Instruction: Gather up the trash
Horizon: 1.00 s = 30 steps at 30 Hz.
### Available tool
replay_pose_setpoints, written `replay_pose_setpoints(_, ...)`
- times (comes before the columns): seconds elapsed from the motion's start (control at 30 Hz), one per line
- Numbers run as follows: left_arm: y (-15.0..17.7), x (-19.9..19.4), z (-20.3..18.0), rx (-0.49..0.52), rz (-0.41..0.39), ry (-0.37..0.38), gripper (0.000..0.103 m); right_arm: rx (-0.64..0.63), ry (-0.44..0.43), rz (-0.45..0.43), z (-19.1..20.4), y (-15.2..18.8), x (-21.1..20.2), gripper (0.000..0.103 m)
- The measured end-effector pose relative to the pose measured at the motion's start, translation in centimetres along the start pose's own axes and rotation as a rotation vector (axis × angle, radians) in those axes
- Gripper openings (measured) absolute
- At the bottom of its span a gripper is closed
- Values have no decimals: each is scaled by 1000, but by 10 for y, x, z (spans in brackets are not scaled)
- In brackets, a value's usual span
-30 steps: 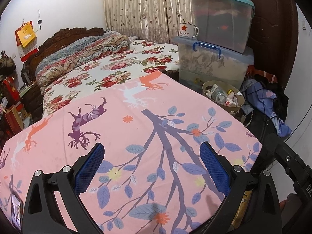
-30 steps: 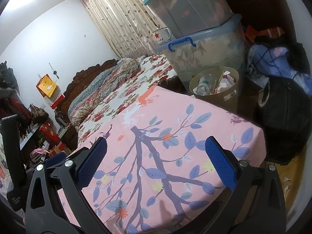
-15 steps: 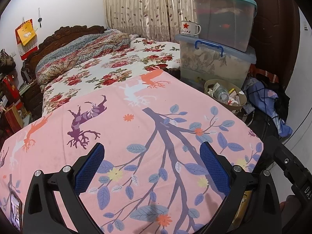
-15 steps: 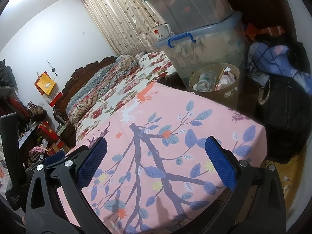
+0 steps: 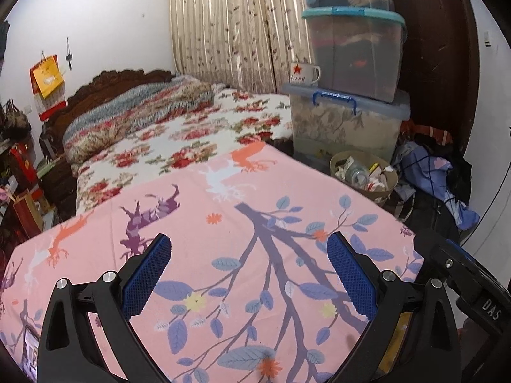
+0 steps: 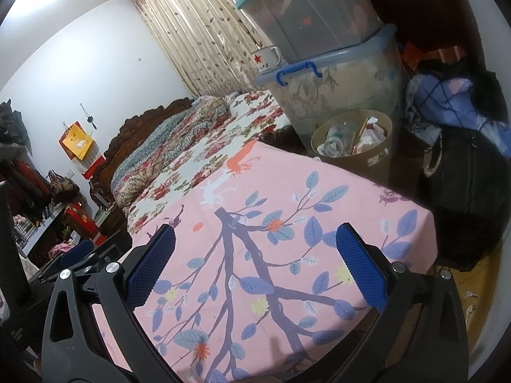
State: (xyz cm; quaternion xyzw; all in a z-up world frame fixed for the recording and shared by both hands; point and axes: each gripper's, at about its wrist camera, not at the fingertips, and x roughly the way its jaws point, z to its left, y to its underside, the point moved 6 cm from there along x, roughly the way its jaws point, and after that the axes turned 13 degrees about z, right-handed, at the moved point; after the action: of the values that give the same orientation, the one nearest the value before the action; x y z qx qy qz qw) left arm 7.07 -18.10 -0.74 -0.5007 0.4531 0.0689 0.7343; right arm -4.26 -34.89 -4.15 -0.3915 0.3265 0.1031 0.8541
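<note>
Scanning for trash: the only trash I can see sits in the tan bin point(image 5: 364, 172) on the floor past the far corner of the bench point(image 5: 223, 223), just beside the lower storage tub point(image 5: 345, 127); a clear bottle point(image 6: 335, 137) and crumpled wrappers lie inside it; nothing loose shows on the pink cloth from either wrist view.

Left claw point(image 5: 249, 274) hangs over the near part of the bench, pads wide apart, holding nothing; right claw point(image 6: 255, 261) likewise spread and empty, with the left rig visible at its lower left.

Risks, as I judge them:
- no target in view, so a blind close would pinch the cloth and drag it;
- reaching to the bin crosses the bench corner; a claw could catch the cloth edge;
- bin stands close to the tub; a nudge could tip it and spill the contents;
- enamel mug point(image 5: 303, 73) rests on the tub lid, near the edge; a bump there could drop it.
</note>
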Motion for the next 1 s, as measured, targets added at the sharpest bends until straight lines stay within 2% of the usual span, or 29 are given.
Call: replay_pose_setpoints(1.0, -1, -10, 1, -4, -9, 11, 94, -15, 0, -2, 7, 2, -6, 100)
